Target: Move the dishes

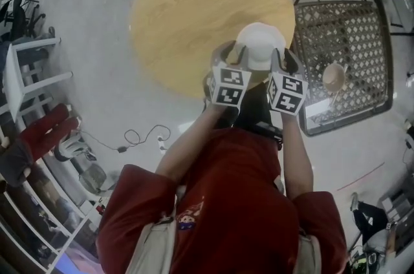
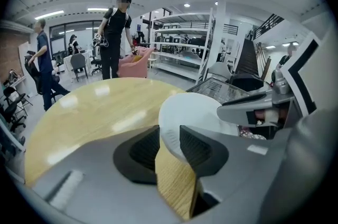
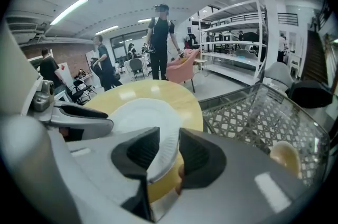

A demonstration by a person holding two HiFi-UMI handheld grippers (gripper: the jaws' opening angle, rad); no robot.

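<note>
one white plate hangs clenched between left claw and right claw above one table.

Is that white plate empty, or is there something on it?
Empty: the white plate shows only a bare white face in all three views, with nothing lying on it.

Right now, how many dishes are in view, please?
2: a white plate held between the left gripper and right gripper; a tan bowl on the lattice table.
</note>
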